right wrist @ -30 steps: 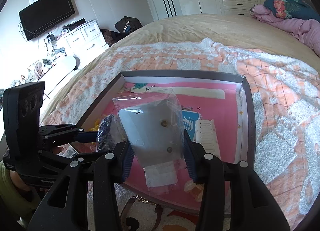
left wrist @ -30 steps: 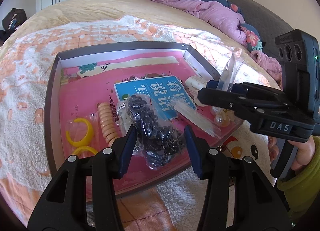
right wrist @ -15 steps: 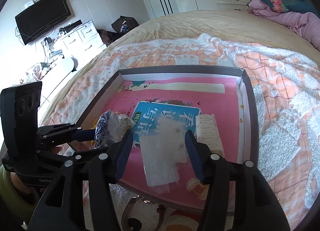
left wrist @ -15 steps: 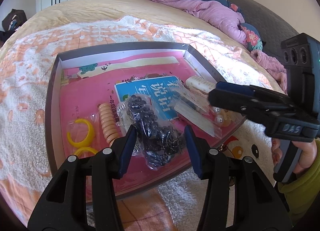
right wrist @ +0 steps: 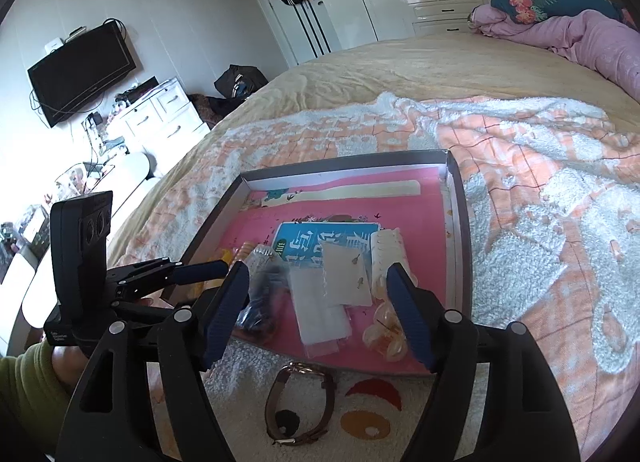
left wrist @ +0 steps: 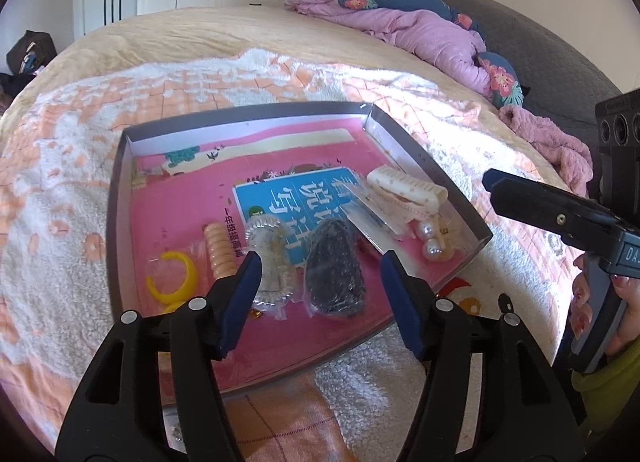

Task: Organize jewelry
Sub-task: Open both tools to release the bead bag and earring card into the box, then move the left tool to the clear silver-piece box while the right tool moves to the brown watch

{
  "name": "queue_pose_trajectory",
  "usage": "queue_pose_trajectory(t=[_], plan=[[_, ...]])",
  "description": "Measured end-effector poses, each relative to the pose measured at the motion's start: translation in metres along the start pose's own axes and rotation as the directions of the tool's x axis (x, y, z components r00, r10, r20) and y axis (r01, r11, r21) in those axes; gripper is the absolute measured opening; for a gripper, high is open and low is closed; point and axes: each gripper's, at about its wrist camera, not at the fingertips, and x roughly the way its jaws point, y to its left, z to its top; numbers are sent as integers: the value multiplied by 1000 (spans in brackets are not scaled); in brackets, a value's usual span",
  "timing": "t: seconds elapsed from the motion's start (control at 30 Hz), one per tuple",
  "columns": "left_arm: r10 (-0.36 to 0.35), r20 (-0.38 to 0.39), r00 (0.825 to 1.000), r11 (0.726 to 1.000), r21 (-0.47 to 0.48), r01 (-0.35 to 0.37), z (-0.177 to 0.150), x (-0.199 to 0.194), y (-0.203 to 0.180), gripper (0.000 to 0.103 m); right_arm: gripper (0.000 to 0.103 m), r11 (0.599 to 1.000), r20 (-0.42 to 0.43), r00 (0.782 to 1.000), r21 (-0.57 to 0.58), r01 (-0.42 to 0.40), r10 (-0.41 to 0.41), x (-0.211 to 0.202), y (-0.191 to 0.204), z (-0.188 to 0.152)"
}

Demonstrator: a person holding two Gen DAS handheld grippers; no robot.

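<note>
Tray [left wrist: 420, 149] — grey rim, pink floor with a blue printed panel [left wrist: 296, 197]. Contents: yellow ring [left wrist: 176, 282], peach coil [left wrist: 218, 250], black beads [left wrist: 336, 266], cream clip [left wrist: 404, 185], white pearls [left wrist: 430, 240]. Blanket [right wrist: 540, 189] — orange-and-white check; watch [right wrist: 300, 406] brown.

Left wrist view: looks forward and down along its own fingers onto the tray [left wrist: 120, 197] on the bed, close in; bed head and purple duvet [left wrist: 420, 33] beyond. The right gripper [left wrist: 496, 181] enters at the right edge.

Right wrist view: same downward slant, from the tray's [right wrist: 460, 221] right near corner, facing wardrobe and TV wall. The left gripper [right wrist: 212, 270] sits at left.

Shared: tray, orange blanket, duvet.
</note>
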Motion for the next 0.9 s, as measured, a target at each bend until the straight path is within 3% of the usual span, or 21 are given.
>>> queue_pose_trajectory(t=[0.23,0.3,0.4,0.9], plan=[[20,45,999,1000,-3,-20,3,-24,-1,74,82,1000,36,999,13,12,-12,-19,4,-2],[31,59,998,999,-12,-31,4,-32,-1,86,85,1000,42,999,16,9,-10,-24,6,-2],[45,71,996,999,-22,-44,4,-43,-1,93,89,1000,58,998,17,11,-12,-32,10,-3],[133,122,984,990,-65,-126,-13,-88,2,94,94,998,82,996,-46,34,-31,-56,37,-10]])
